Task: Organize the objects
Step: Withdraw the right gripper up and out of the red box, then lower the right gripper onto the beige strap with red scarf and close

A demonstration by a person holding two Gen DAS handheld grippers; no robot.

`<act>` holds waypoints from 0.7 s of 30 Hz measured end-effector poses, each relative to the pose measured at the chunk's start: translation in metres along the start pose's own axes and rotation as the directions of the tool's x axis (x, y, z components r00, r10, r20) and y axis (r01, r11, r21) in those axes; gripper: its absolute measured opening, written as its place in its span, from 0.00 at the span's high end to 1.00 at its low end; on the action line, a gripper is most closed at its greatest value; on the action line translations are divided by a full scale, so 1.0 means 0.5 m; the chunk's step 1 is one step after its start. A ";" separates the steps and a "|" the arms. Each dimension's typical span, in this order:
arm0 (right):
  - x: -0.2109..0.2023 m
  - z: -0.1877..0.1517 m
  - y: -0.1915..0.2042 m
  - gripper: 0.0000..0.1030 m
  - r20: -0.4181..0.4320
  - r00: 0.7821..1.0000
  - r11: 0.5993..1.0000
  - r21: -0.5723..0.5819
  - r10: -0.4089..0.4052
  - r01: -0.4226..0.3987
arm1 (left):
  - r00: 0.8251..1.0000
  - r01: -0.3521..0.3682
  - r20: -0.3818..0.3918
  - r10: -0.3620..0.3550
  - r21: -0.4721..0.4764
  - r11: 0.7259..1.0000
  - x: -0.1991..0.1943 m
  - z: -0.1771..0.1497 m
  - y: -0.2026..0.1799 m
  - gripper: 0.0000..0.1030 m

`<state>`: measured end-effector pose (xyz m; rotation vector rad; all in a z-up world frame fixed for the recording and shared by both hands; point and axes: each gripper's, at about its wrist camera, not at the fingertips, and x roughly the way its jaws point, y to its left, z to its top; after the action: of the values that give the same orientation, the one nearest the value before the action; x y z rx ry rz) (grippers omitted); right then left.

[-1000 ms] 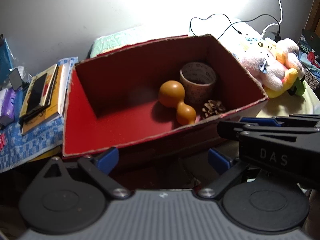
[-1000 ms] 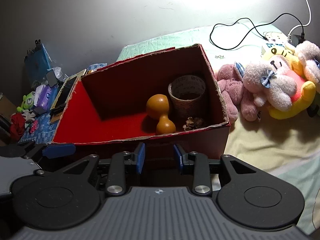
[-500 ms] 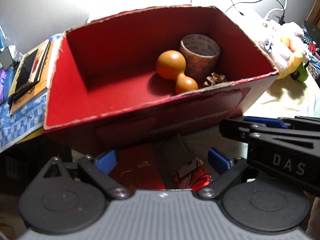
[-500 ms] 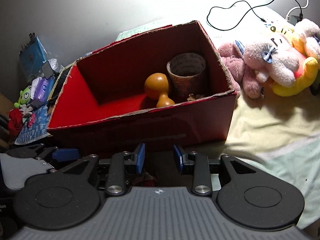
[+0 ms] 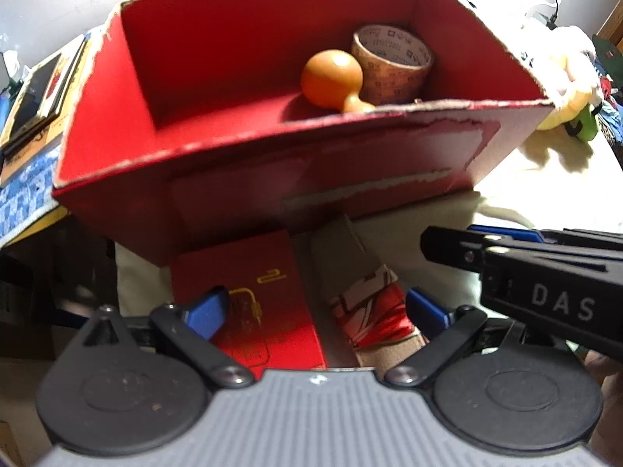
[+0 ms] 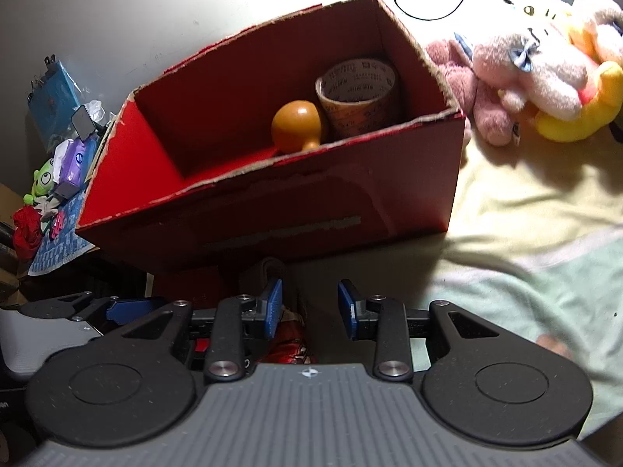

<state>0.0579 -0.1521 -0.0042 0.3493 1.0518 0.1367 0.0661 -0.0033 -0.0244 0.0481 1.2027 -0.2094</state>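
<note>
A red cardboard box (image 5: 272,179) (image 6: 311,210) stands open on the bed. Inside it are an orange gourd (image 5: 331,78) (image 6: 296,126) and a roll of brown tape (image 5: 393,62) (image 6: 356,93). In front of the box lie a flat red packet (image 5: 268,295) and a tan pouch with a red and white pattern (image 5: 366,303) (image 6: 290,334). My left gripper (image 5: 315,311) is open and empty above the packet and pouch. My right gripper (image 6: 309,307) is open and empty, just right of the pouch; its body shows in the left wrist view (image 5: 545,284).
Plush toys (image 6: 545,62) lie right of the box on the yellow-green bedding (image 6: 525,233). Black and white cables (image 6: 447,0) run behind. Books (image 5: 39,89) and small clutter (image 6: 58,163) sit on a blue cloth to the left.
Both grippers pulled back and tilted down from the box. The red packet and patterned pouch in front of the box came into view. The right gripper's jaws opened a little wider.
</note>
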 end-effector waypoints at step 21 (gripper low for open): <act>0.003 -0.025 -0.019 0.67 -0.039 0.998 0.995 0.081 0.054 -0.050 | 1.000 0.024 -0.015 -0.024 0.040 0.999 0.008 -0.032 -0.016 0.05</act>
<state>0.0473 -0.1580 -0.0142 0.4479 1.0916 0.1493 0.0512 -0.0093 -0.0331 0.0705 1.2139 -0.2550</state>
